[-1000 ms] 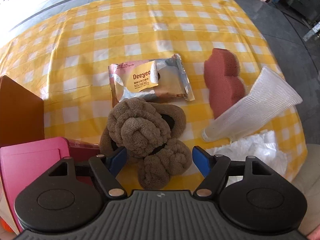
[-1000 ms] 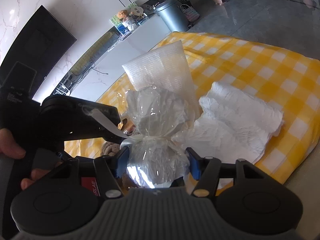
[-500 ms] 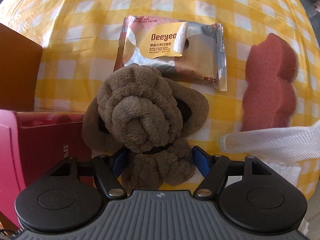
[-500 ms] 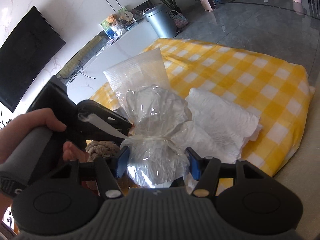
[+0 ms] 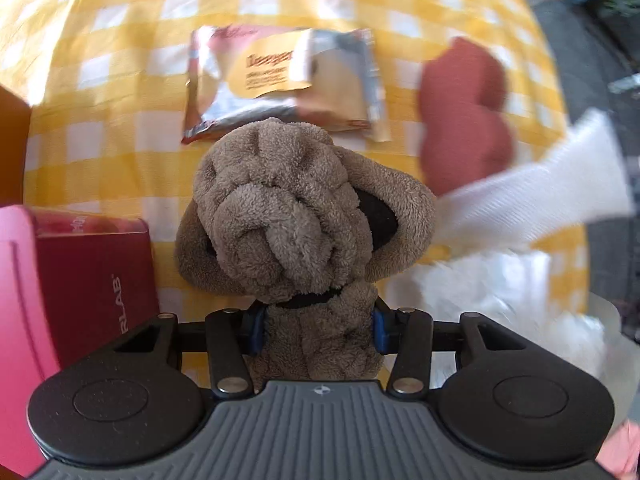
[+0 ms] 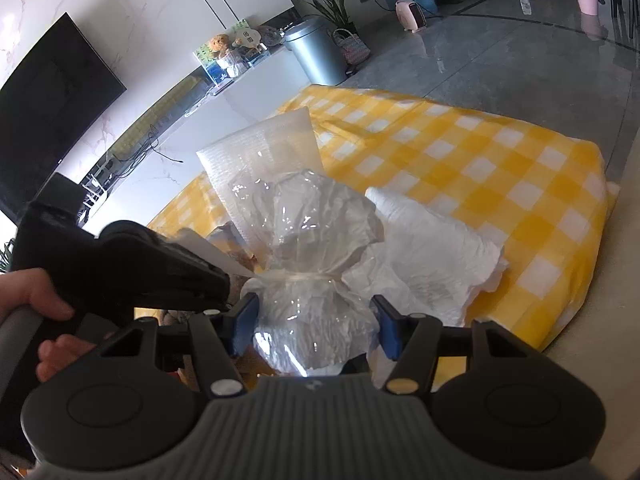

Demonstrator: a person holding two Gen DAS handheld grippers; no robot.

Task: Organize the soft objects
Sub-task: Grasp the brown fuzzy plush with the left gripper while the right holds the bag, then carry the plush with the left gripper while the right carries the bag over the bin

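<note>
A brown plush dog [image 5: 280,208] lies on the yellow checked cloth [image 5: 120,152]. My left gripper [image 5: 318,330] points down over it, its jaws closing, and both blue pads press the plush body. My right gripper [image 6: 314,326] is shut on a knotted clear plastic bag [image 6: 308,240] with white stuffing, held above the table's near corner. In the right wrist view the left gripper's black body [image 6: 160,272] and the hand [image 6: 36,300] holding it sit just left of the bag.
Beyond the plush lie a wet-wipes packet [image 5: 284,84], a red-brown sponge [image 5: 464,116] and a white foam mesh sleeve [image 5: 540,196]. A dark red and pink box [image 5: 92,272] stands at the left. White crumpled sheets [image 6: 432,252] lie by the table's edge.
My left gripper has come down over the plush dog and its jaws have narrowed onto the body. The right gripper has kept the bag almost still.
</note>
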